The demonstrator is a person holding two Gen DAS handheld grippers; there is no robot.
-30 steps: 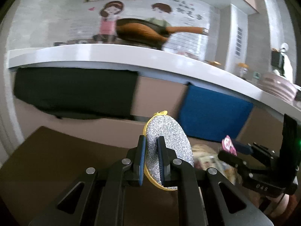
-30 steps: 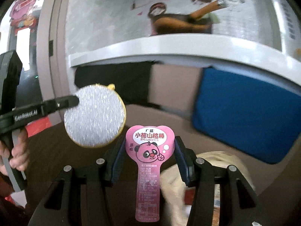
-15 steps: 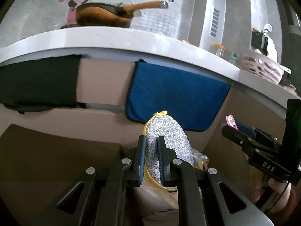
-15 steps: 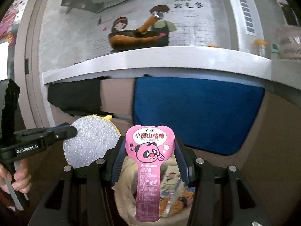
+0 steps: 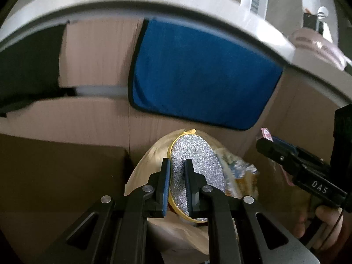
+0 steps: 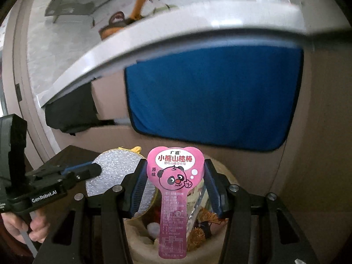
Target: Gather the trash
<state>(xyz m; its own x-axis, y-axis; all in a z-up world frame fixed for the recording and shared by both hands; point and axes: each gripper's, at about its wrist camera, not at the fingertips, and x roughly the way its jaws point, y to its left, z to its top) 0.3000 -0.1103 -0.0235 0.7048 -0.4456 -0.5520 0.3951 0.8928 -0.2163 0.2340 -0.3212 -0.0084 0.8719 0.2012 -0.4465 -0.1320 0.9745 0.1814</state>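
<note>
Cardboard panels line the space under a white countertop (image 5: 154, 6), with a blue cloth (image 5: 204, 74) and a black cloth (image 5: 28, 66) hanging from its edge.

Left gripper (image 5: 177, 171): jaws nearly closed, clamping a round silver scouring pad (image 5: 198, 162) with a yellow rim edge-on. The pad sits directly above the mouth of a beige trash bag (image 6: 222, 173).

Right gripper (image 6: 175, 184): jaws at about half opening, pinching the heart-shaped head of a pink snack wrapper (image 6: 173, 176) by its two sides. The wrapper's stem hangs down over the bag opening.

Bag contents: foil packets and other wrappers (image 5: 237, 173) already lie inside, so part of the collection appears complete.

Status, as a judgement: both items are picked up and positioned over the bag; neither is released yet. Remaining steps are to open each gripper so the pad and wrapper drop in, then check for further trash, which these views do not show
</note>
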